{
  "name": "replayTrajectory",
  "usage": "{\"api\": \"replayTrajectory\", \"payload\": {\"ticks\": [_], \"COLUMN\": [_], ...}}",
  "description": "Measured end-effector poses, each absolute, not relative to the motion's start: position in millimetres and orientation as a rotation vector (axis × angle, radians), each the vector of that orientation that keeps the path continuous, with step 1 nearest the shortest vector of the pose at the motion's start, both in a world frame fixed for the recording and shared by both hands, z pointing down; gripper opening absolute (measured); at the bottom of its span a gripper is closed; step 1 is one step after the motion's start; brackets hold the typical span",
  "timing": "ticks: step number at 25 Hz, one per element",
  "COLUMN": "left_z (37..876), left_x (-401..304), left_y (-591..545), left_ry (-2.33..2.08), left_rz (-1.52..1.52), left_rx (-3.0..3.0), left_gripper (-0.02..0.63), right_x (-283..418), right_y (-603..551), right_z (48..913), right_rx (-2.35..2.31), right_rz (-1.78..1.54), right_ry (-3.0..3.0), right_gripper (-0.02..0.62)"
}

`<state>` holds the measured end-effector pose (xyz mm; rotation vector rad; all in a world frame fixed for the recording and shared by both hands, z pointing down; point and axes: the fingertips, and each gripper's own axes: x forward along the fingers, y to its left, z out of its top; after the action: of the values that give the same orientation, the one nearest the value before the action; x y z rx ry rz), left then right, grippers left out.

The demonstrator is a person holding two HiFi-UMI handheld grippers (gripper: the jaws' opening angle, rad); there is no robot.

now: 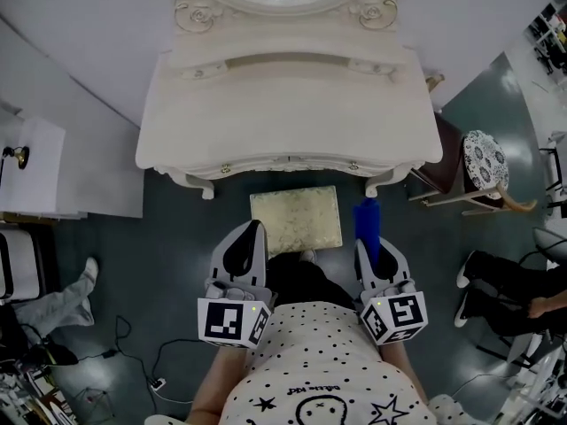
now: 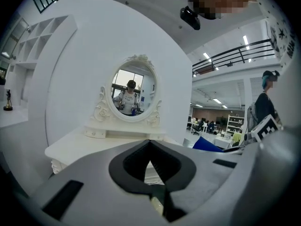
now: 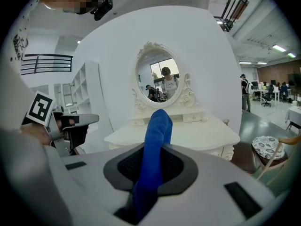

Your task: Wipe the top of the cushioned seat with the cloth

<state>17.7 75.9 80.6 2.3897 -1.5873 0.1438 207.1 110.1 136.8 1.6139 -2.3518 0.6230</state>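
The cushioned seat [image 1: 295, 218] is a cream patterned square stool on the floor, just in front of the white dressing table [image 1: 283, 96]. My right gripper [image 1: 369, 248] hangs to the seat's right, shut on a blue cloth [image 1: 366, 223] that sticks out past its tips. In the right gripper view the blue cloth [image 3: 157, 135] stands up from between the jaws of the right gripper [image 3: 157, 149]. My left gripper [image 1: 245, 244] is at the seat's near left corner, shut with nothing in it. From the left gripper view, the left gripper [image 2: 149, 145] faces the dressing table.
An oval mirror [image 2: 134, 91] tops the dressing table. A round patterned stool [image 1: 485, 159] and a seated person's legs [image 1: 505, 282] are at the right. A white shelf unit [image 1: 35, 166], another person's leg [image 1: 62, 299] and floor cables [image 1: 142, 361] lie left.
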Motion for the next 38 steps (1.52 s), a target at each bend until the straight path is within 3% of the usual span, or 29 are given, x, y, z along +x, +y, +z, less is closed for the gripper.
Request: {"api": "replayTrajectory", "payload": {"ticks": [38], "left_z": [61], "left_x": [-34], "left_y": [33], "left_ry": [-1.575], "left_rz": [0.130], "left_rx": [2.486], "left_gripper": [-0.003], "right_x": [185], "right_y": [89], "right_z": [145], "right_rx": [1.694], "right_rz": [0.593], "right_ry": [-2.249], "right_gripper": [0.063]}}
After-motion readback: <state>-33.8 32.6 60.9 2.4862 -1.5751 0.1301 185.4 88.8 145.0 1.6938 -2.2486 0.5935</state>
